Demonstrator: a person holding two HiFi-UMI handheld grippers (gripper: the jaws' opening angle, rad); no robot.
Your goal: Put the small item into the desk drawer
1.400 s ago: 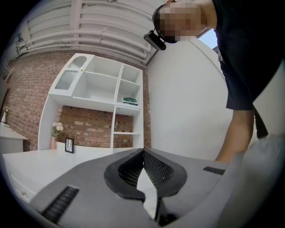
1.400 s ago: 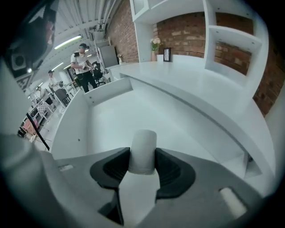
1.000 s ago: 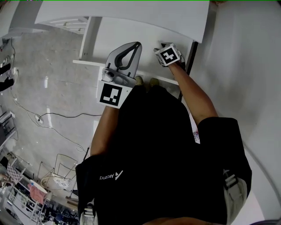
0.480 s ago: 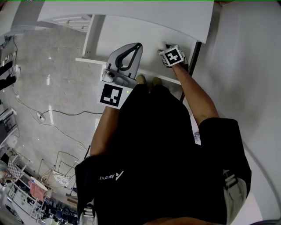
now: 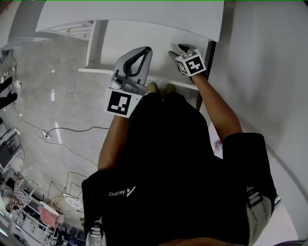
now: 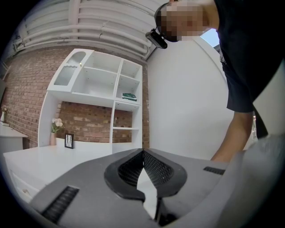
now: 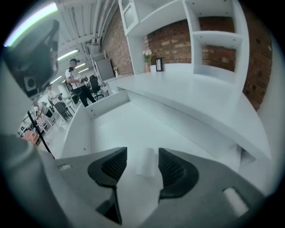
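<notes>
White desk, drawer open. L gripper up above the drawer, jaws tip-to-tip, empty. R gripper inside the drawer, jaws opening wide. Small white cylinder lies on drawer floor btwn them, unpinched.

In front of me the white desk drawer stands open under the desk top, a small white item lying on its floor, while a picture frame and a vase of flowers stand at the top's far end.
</notes>
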